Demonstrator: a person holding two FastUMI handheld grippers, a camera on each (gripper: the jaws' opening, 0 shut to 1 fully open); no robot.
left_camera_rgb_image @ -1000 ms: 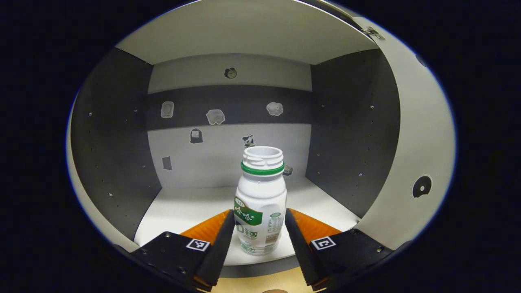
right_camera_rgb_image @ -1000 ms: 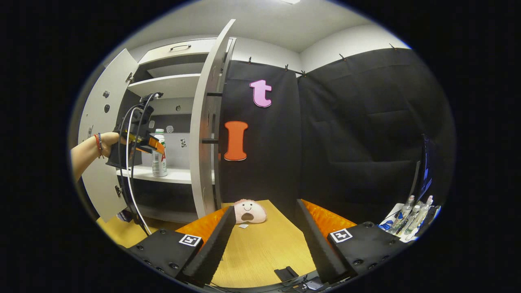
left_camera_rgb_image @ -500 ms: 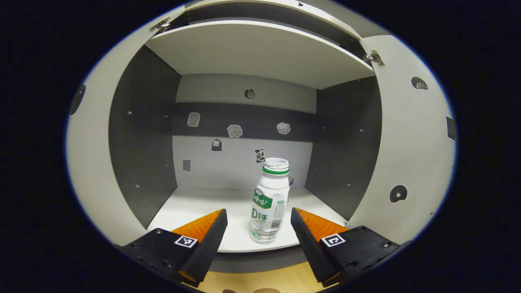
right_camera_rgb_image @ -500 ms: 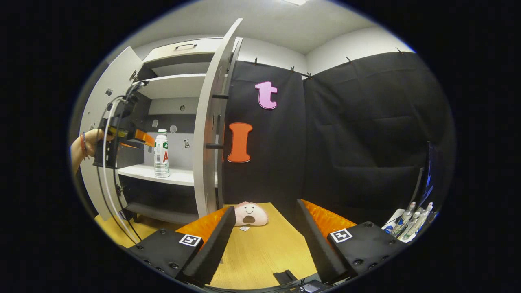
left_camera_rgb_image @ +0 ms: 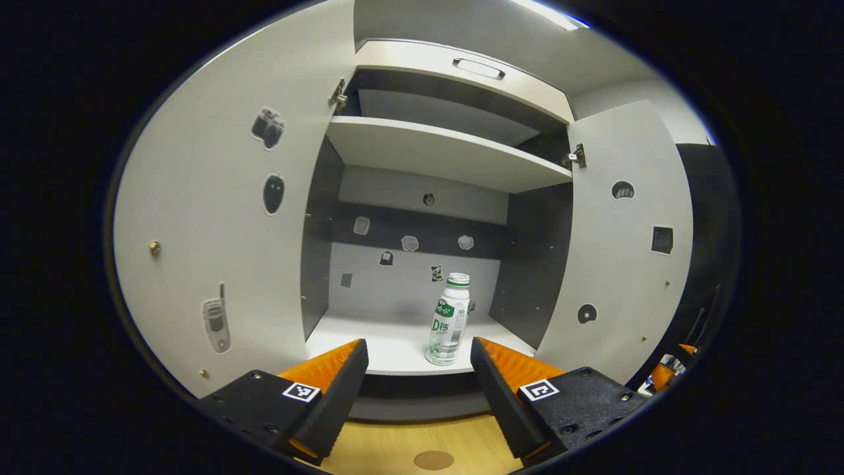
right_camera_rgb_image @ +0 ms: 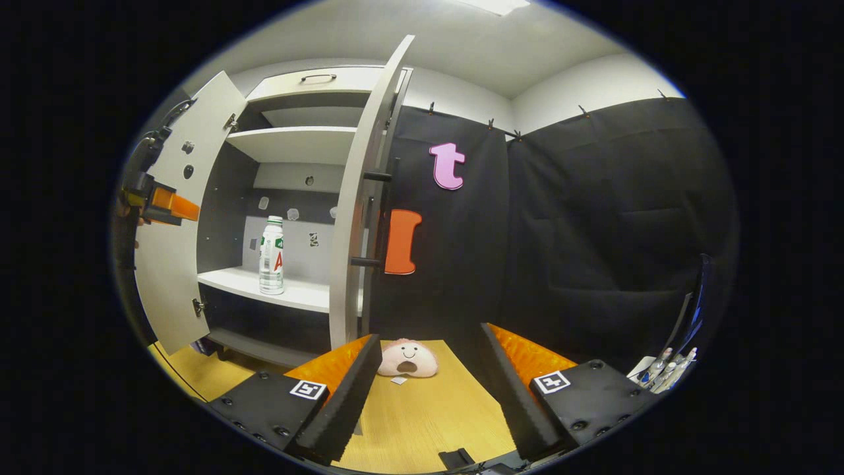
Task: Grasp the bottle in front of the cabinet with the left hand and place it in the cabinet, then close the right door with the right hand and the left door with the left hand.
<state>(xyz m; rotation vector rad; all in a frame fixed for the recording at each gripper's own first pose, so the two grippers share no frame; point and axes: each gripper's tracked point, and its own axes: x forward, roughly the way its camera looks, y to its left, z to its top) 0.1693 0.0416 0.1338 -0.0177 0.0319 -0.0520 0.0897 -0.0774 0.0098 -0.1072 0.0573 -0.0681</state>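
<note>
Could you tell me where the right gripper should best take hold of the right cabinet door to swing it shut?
Probably the dark bar handle on the right door's outer face. The door stands wide open, edge-on to the right gripper, so come from its right side, jaws open around the bar, then swing it left toward the cabinet.

The left gripper [left_camera_rgb_image: 419,389] let go of the white green-collared plastic bottle [left_camera_rgb_image: 448,320] and drew back from the grey cabinet shelf [left_camera_rgb_image: 382,340].

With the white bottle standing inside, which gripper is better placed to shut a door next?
Right, I'd judge. The open right gripper faces the edge of the tall white right door. The white green-labelled bottle stands on the cabinet shelf, and the left gripper is open, apart from it.
</note>
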